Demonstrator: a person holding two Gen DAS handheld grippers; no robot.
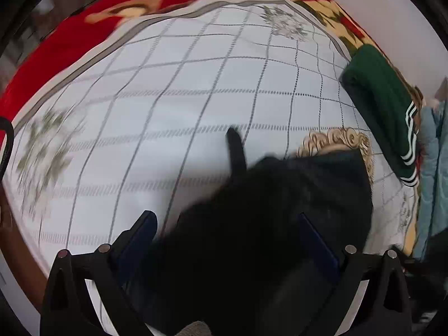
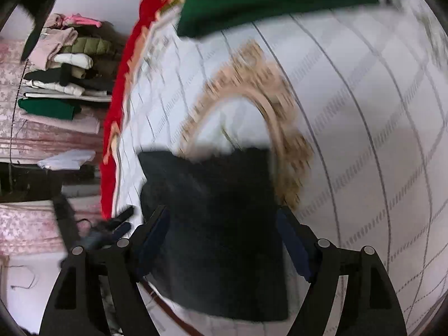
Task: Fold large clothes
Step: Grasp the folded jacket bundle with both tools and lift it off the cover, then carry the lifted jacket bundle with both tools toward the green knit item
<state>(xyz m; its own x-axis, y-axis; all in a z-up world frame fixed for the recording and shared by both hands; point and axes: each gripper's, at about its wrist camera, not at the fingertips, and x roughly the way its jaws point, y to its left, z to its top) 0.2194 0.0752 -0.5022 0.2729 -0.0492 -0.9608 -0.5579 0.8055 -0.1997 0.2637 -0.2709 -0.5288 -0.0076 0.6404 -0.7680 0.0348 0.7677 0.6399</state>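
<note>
here black garment (image 2: 218, 224) folded flat, blurred

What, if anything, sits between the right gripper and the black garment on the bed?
Nothing visible does. The black garment lies directly between the spread fingers of the right gripper on the checked bedsheet; the folded green garment lies well beyond it.

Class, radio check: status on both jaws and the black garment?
Right gripper open over black garment. Left gripper spread, garment between; grip unclear. Green folded garment lies beside, not blocking.
</note>
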